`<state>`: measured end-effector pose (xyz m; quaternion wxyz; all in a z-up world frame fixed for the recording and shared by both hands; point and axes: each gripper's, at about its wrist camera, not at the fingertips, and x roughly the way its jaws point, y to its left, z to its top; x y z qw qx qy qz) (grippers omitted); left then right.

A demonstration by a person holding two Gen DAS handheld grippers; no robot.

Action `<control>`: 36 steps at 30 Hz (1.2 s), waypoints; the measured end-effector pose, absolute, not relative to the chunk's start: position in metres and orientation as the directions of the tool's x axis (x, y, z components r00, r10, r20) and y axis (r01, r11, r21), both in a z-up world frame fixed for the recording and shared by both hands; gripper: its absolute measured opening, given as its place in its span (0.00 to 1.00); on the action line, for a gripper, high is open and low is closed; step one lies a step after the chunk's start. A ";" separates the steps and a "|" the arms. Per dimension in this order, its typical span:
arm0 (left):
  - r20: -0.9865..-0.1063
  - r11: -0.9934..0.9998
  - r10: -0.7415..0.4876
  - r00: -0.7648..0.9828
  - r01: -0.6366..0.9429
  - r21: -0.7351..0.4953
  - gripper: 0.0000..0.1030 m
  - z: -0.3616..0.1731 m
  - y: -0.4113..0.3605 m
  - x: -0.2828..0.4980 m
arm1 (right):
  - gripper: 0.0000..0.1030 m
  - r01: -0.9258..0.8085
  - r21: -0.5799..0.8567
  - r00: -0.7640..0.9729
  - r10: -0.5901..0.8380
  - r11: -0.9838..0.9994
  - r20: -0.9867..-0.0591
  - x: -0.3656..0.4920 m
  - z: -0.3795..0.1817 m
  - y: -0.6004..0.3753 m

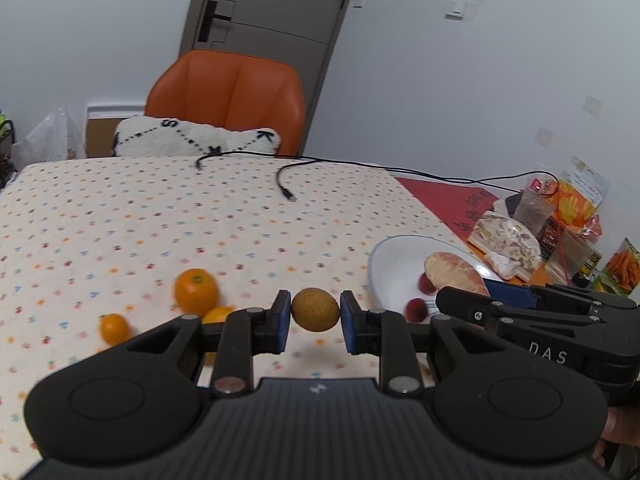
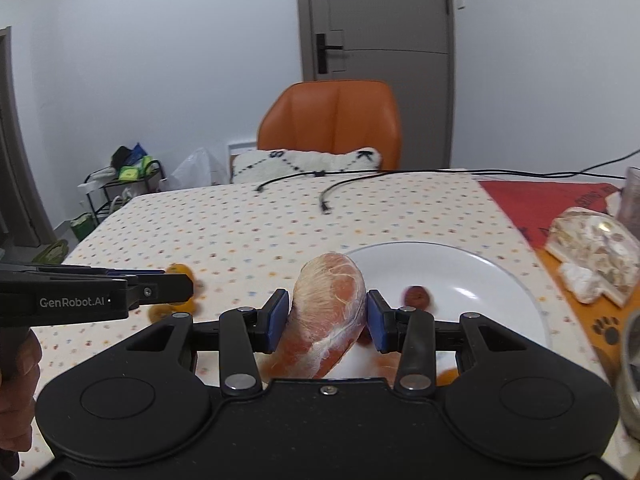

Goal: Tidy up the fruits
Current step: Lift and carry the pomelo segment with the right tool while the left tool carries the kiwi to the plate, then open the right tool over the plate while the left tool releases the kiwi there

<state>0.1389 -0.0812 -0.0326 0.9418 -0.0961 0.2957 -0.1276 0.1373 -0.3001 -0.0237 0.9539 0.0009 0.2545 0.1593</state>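
While both grippers grip fruit above the dotted tablecloth [image 1: 160, 208], a white plate [image 1: 394, 258] waits at the table's right.

Blue pads of the left gripper [image 1: 315, 318] press either side of a small round brownish fruit [image 1: 315, 309] with a dull, finely pitted skin, held clear of the cloth. Just left of it lie glossy orange citrus: one round orange [image 1: 196, 290] and smaller oval kumquats [image 1: 114, 328]. The right gripper [image 2: 327, 320] is clamped on a peeled pomelo wedge [image 2: 330, 312], pink, fibrous and veined with pale membrane, at the smooth ceramic plate's [image 2: 480, 280] near rim. Small dark red fruits [image 2: 417, 297] rest in the plate. A black cable [image 1: 286, 184] curls across the far cloth.
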 end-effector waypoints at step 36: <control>-0.533 0.920 -0.391 0.751 0.308 -0.242 0.24 -0.037 -0.178 0.199 | 0.39 -0.164 0.110 0.857 0.197 0.980 -0.477 0.177 -0.034 -0.376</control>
